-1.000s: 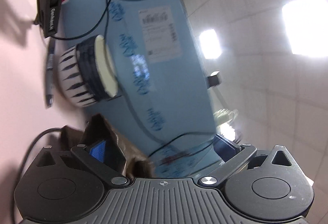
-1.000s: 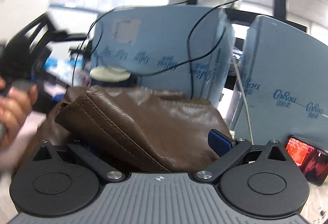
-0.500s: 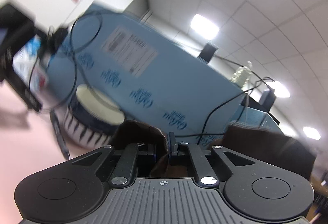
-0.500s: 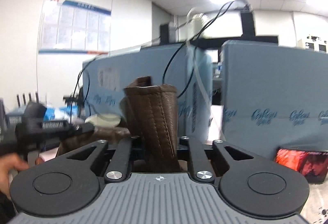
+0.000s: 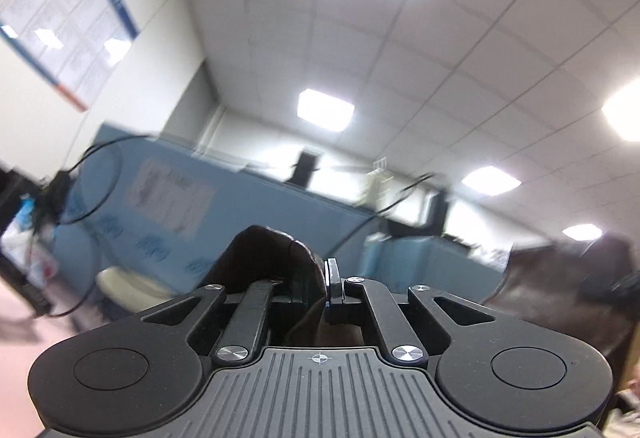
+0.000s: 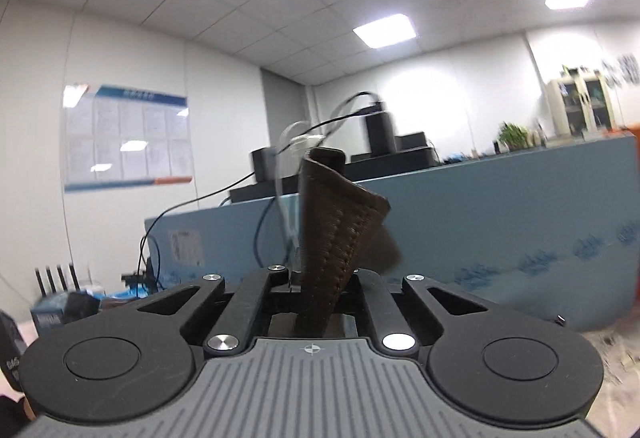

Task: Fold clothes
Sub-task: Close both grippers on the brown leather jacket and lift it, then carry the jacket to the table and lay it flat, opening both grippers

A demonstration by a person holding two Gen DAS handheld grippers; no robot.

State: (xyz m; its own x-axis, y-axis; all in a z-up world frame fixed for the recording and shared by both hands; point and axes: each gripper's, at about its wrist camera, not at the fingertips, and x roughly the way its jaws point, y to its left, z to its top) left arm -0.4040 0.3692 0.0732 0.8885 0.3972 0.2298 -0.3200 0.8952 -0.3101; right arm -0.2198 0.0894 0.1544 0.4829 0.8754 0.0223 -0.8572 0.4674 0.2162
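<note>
Left gripper [image 5: 320,292]: pinched tight on a rounded fold of the brown leather garment [image 5: 276,258], tilted up toward the ceiling.
Right gripper [image 6: 320,284]: clamped on a stitched edge of the same garment [image 6: 336,222], which stands upright between its fingers.
Garment's place: lifted in the air between both grippers; more of it hangs at far right of the left view.
Behind: blue partition [image 6: 500,230], blurred.

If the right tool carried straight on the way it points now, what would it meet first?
Probably the blue partition ahead, though depth is unclear. The right tool is shut on the brown garment, which blocks the centre line.
</note>
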